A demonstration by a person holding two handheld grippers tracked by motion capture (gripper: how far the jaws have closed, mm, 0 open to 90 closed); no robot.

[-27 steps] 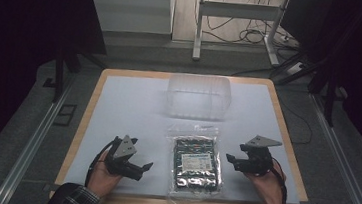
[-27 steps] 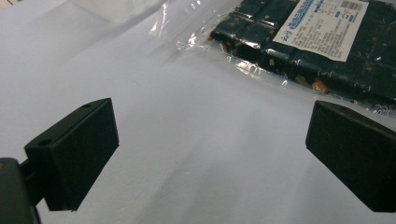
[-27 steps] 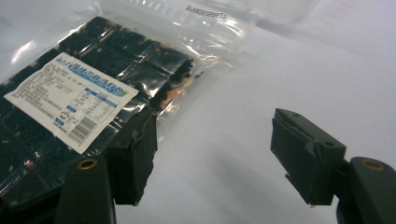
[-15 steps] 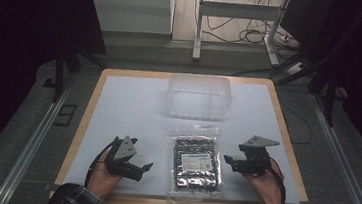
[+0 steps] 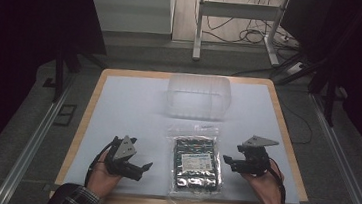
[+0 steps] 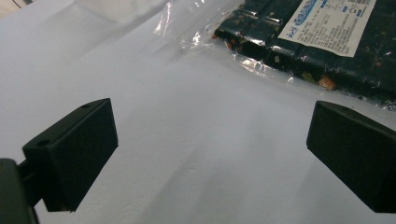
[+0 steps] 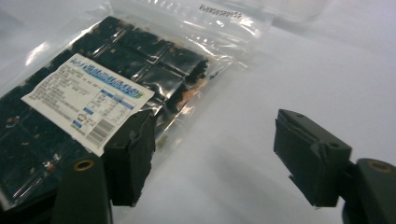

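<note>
Pale worktop (image 5: 128, 107) beneath both grippers. Clear tub (image 5: 198, 96) well beyond them. Sealed packet (image 5: 194, 163) lying flat between left gripper (image 5: 143, 169) and right gripper (image 5: 227, 159), just beside each. Both grippers spread apart, holding nothing, packet untouched.

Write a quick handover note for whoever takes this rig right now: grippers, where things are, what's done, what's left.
Left gripper: open, empty, beside the snack bag.
Right gripper: open, empty, at the bag's other side, one jaw over its edge.
The bag lies flat at the near middle of the table; the clear container sits behind it, apparently empty.
Done: nothing gripped.
Left: probably grasp the bag and move it to the container.
</note>
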